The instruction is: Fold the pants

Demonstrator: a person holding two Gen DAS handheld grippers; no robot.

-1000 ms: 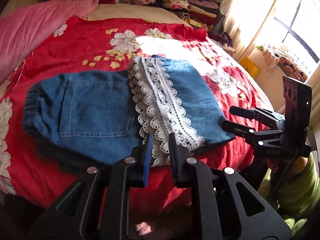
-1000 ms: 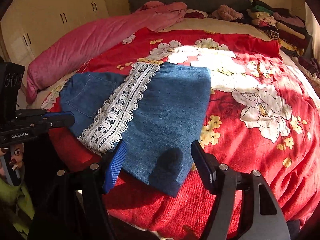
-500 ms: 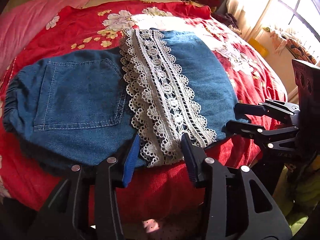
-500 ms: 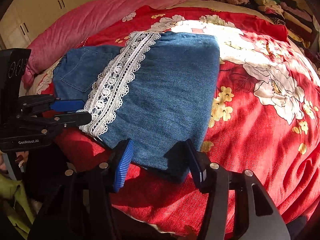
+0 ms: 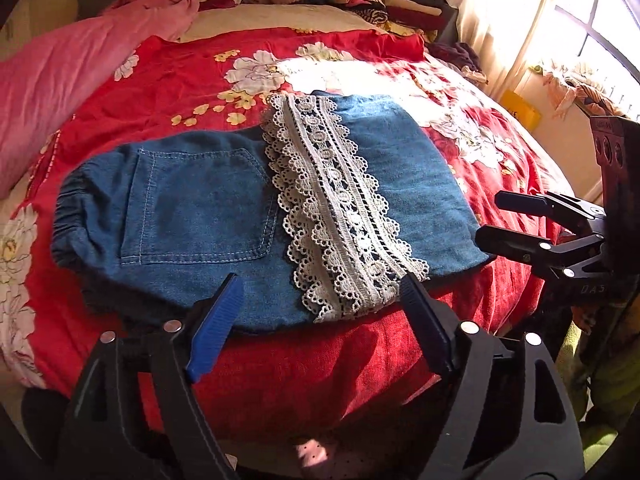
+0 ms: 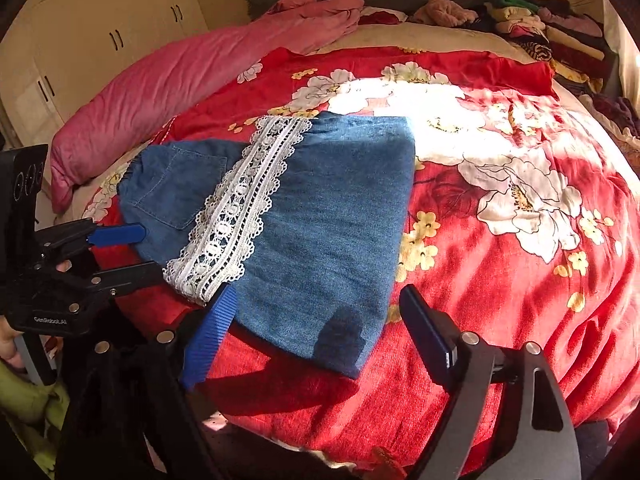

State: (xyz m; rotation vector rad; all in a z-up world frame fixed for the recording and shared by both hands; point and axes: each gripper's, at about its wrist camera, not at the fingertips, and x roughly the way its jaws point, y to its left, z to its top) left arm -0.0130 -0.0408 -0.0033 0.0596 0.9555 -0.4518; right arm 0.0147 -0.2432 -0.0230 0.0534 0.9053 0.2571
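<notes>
Denim pants (image 5: 248,220) lie folded flat on the red floral bedspread (image 5: 360,364), lace trim (image 5: 340,216) uppermost.
Left gripper (image 5: 320,300) and right gripper (image 6: 316,308) hover at the near edge, jaws opening wide, pads pressing nothing; pink quilt (image 6: 180,80) beyond.

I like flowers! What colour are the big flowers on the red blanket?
The flowers on the blanket are white with yellow centres, clearest in the right wrist view.

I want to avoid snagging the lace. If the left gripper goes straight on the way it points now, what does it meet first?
Probably the near edge of the folded denim pants, close beside the lace trim. The left gripper has its jaws opening, with nothing between them. Depth is uncertain.
</notes>
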